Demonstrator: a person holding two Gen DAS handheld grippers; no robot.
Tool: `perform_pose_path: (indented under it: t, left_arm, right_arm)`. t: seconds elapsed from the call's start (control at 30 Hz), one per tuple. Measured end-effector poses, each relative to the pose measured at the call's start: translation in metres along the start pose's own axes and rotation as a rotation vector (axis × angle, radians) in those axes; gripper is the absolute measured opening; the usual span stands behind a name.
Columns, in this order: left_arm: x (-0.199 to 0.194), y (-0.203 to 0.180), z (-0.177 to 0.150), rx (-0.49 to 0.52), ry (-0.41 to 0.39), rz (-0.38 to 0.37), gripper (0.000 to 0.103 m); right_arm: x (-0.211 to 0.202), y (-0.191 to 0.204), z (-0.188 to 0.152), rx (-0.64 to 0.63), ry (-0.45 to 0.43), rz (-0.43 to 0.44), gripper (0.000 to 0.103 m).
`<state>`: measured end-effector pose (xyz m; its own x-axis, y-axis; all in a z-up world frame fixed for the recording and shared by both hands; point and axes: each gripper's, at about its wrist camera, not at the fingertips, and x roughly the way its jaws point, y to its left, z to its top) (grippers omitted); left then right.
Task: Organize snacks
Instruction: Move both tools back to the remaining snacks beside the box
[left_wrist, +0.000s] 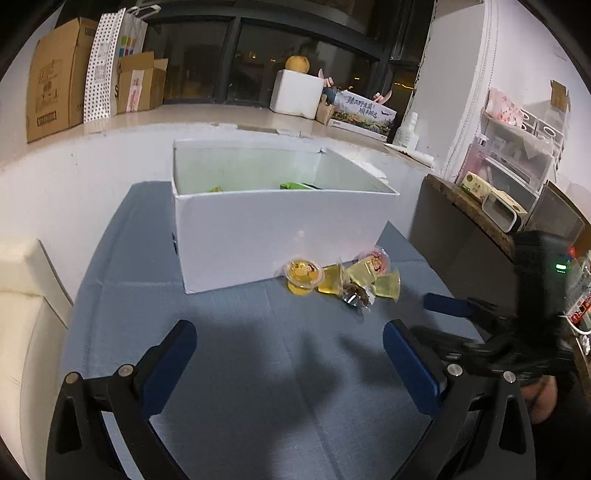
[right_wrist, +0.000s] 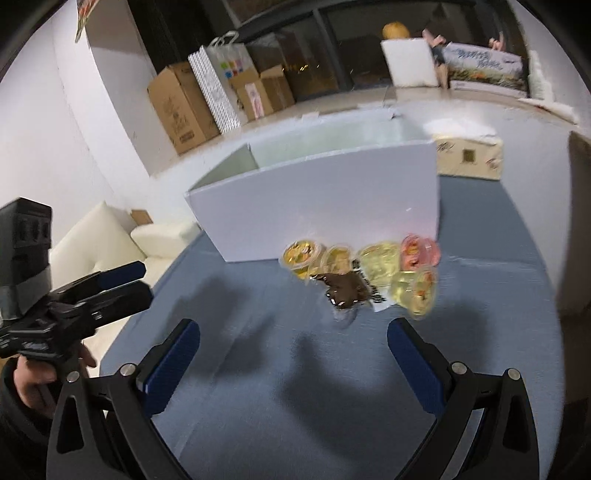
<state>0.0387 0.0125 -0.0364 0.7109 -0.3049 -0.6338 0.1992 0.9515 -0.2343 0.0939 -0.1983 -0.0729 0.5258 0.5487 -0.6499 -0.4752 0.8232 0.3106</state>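
In the left wrist view, the left gripper (left_wrist: 290, 341) hangs over the blue tablecloth (left_wrist: 240, 369) with its jaws spread wide and nothing between them. Ahead of the jaws stands the white box (left_wrist: 280, 236), open at the top, its long side running left to right across the view; green wrappers (left_wrist: 295, 185) show inside near its far wall. Ahead and slightly right of the jaws, touching the box's near wall at its right end, lies a cluster of jelly cups (left_wrist: 343, 278). The row runs left to right along the box wall, the cups tipped on their sides. A dark wrapped snack (left_wrist: 356, 297) lies just in front of them.

At the right edge of this view, the right gripper (left_wrist: 410, 312) points leftward toward the cluster. In its own view, the right gripper (right_wrist: 293, 345) has its jaws spread and empty, with the jelly cups (right_wrist: 369, 264) ahead between the fingertips' lines, slightly right. The dark wrapped snack (right_wrist: 347, 290) lies nearest the jaws. The picture is blurred.
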Motion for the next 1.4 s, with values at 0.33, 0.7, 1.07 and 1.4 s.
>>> perform_pose_path:
  t: [0.33, 0.7, 1.07, 1.4]
  left_arm:
    - [0.004, 0.002, -0.001, -0.003, 0.014, -0.003, 0.103]
    - [0.011, 0.004, -0.004, -0.011, 0.031, 0.01, 0.103]
    - [0.026, 0.01, -0.006, -0.012, 0.056, 0.025, 0.103]
    - [0.087, -0.003, 0.011, 0.048, 0.107, 0.075, 0.103]
  right_arm:
    - [0.064, -0.021, 0.021, 0.008, 0.101, -0.042, 0.081]
    - [0.051, -0.02, 0.021, -0.007, 0.073, -0.029, 0.034]
    - [0.008, 0.008, 0.017, -0.076, 0.022, 0.013, 0.019]
    - [-0.033, 0.019, 0.016, -0.077, -0.053, 0.041, 0.001]
